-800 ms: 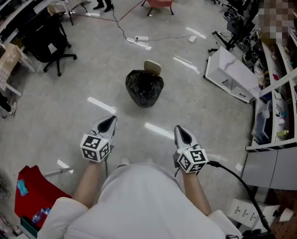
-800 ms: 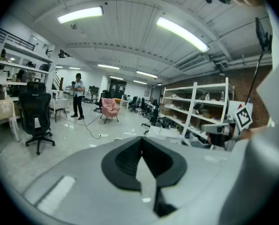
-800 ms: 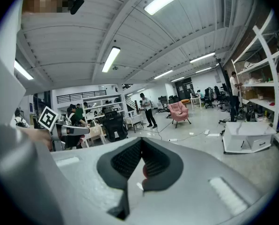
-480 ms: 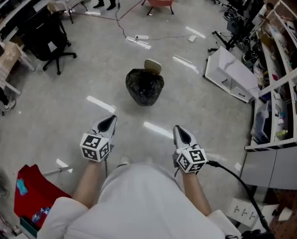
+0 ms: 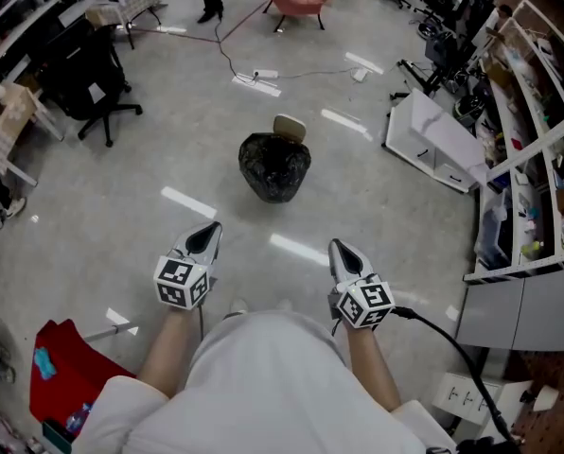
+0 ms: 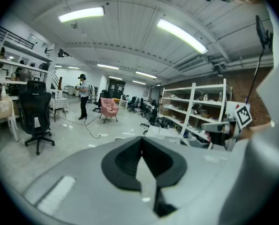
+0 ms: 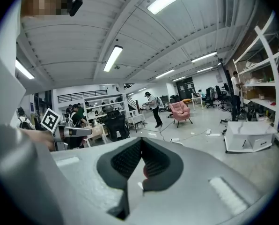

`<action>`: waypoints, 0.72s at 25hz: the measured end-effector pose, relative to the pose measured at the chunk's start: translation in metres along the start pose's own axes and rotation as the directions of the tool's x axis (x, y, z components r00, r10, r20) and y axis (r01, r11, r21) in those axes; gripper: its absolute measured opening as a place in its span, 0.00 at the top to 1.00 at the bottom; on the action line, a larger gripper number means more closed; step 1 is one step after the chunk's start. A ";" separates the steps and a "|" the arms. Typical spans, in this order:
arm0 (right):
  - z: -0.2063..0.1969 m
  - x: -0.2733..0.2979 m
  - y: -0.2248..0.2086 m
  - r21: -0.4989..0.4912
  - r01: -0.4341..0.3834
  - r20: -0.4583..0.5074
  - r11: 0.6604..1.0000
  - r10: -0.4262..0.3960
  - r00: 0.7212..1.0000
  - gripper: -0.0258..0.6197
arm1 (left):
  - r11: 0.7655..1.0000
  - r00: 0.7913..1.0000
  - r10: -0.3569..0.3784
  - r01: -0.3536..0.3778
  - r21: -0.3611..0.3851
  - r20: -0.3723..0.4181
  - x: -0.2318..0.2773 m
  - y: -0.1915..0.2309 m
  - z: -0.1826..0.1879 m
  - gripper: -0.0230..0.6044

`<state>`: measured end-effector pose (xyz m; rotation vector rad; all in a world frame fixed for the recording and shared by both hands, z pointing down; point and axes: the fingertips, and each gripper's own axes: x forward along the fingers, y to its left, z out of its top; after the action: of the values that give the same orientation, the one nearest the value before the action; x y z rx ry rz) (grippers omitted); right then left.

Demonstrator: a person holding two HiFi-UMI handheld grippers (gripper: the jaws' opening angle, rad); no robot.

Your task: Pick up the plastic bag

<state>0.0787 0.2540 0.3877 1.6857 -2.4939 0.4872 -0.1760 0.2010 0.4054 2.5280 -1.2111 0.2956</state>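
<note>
One black plastic bag (image 5: 274,166) sits on the floor (image 5: 121,206), full and rounded, its top bunched up. Nothing touches it except a small tan thing (image 5: 290,127) just behind it, and I cannot tell what that is. The bag is ahead of the person and roughly midway between the two arms, but well apart from both.

The left tongs (image 5: 203,238) and the right tongs (image 5: 342,248) are held close to the person's body at about waist height. Both pairs of jaws are pressed together with nothing between them. Each gripper view looks out level across the room, at shelves and chairs, and the bag appears in neither.

By my reading, no part of the task is done. The bag has not been reached, gripped or lifted. What is left is the whole job: step or lean forward, bring one pair of tongs down to the bag, part the jaws, close them on the bunched top or a fold of the plastic, and raise it off the floor.

Further out there is a black office chair (image 5: 83,74) to the left and a white cabinet (image 5: 429,140) lying to the right. A cable (image 5: 230,50) trails across the floor beyond the bag.
</note>
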 end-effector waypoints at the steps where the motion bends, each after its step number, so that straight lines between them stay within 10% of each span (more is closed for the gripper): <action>1: -0.001 0.001 0.002 0.001 0.003 0.001 1.000 -0.003 1.000 0.96 | 1.000 1.000 -0.001 0.001 0.000 0.000 -0.003 0.004 -0.001 0.95; 18: -0.018 0.019 0.036 0.002 0.046 0.002 0.999 -0.046 0.999 0.96 | 0.998 1.000 -0.003 0.003 0.067 -0.001 -0.037 0.056 -0.012 0.96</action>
<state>0.0368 0.2547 0.4021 1.7404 -2.4511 0.4832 -0.2438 0.1987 0.4155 2.5857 -1.2165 0.3416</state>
